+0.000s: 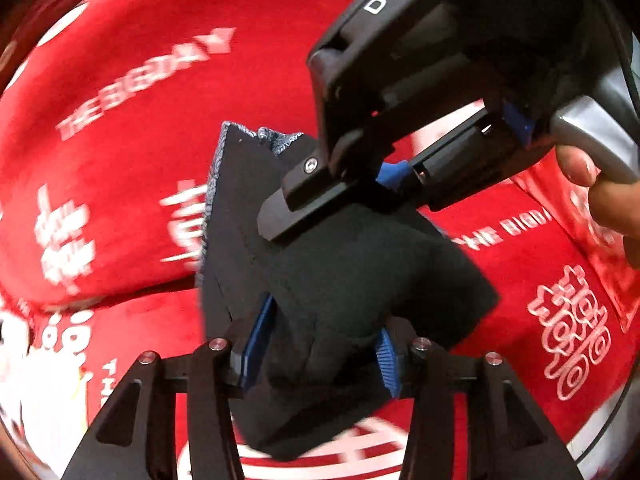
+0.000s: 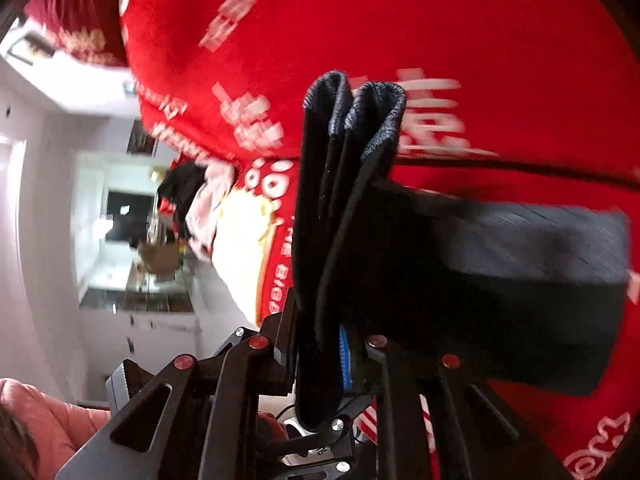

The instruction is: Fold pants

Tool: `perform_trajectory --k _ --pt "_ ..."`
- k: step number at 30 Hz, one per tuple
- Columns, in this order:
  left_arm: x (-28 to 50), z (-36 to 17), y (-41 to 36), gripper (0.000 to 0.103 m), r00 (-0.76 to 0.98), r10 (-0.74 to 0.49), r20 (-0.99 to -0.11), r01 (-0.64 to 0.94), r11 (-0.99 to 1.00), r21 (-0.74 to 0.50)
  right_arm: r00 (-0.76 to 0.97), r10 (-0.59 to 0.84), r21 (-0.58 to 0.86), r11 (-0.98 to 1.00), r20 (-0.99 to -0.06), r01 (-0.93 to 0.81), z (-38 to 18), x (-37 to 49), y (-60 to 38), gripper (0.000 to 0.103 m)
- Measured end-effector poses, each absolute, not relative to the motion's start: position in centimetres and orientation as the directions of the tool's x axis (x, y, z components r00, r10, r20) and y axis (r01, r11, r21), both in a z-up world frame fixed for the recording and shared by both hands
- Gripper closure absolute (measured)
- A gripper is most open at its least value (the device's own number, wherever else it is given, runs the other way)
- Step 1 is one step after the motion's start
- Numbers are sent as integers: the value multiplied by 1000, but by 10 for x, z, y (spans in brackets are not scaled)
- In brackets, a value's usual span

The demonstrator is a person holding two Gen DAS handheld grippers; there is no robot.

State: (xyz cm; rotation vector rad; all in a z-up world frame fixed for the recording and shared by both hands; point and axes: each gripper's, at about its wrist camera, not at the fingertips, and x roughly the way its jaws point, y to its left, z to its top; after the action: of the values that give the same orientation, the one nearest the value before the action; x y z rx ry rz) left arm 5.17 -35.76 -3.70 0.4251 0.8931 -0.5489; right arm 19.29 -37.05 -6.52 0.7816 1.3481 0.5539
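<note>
The black pants [image 1: 340, 272] are a folded bundle with grey-blue inner cloth showing at the far edge, held up over the red cloth. My left gripper [image 1: 324, 352] is shut on the near end, its blue pads pressing from both sides. My right gripper [image 1: 380, 188] comes in from the upper right and clamps the bundle's far part. In the right wrist view the pants [image 2: 340, 220] stand as several upright layers between the fingers of the right gripper [image 2: 320, 360], and one flap hangs off to the right.
A red cloth with white lettering [image 1: 140, 120] covers the whole surface below [image 2: 440, 40]. A person's hand [image 1: 600, 196] grips the right handle. A pink sleeve [image 2: 40, 420] shows at the lower left. A heap of clothes [image 2: 192, 200] lies past the cloth's edge.
</note>
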Motion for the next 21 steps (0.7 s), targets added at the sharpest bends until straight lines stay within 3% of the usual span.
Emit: perform_trajectory --k 7,8,9,11,17,21 --pt "29 -113 -442 55 429 -177 -886 678 711 187 169 730 747 625 -663 227 -141 148 -462 84" --pt "28 -127 -449 51 426 -149 -892 686 696 212 169 731 745 614 -661 262 -160 143 -472 84" --pt "26 -133 -454 37 410 -150 -900 698 687 204 169 728 740 609 -664 285 -174 141 -477 83" --pt "22 -145 -457 24 369 -163 -915 714 680 166 158 724 729 610 -672 311 -196 137 -487 83" --pt "22 -133 -443 23 349 -150 -925 705 692 154 175 731 736 580 -659 351 -209 128 -495 83" --pt "27 -103 -408 23 367 -153 -918 638 759 129 176 672 693 681 -719 236 -173 138 -481 93"
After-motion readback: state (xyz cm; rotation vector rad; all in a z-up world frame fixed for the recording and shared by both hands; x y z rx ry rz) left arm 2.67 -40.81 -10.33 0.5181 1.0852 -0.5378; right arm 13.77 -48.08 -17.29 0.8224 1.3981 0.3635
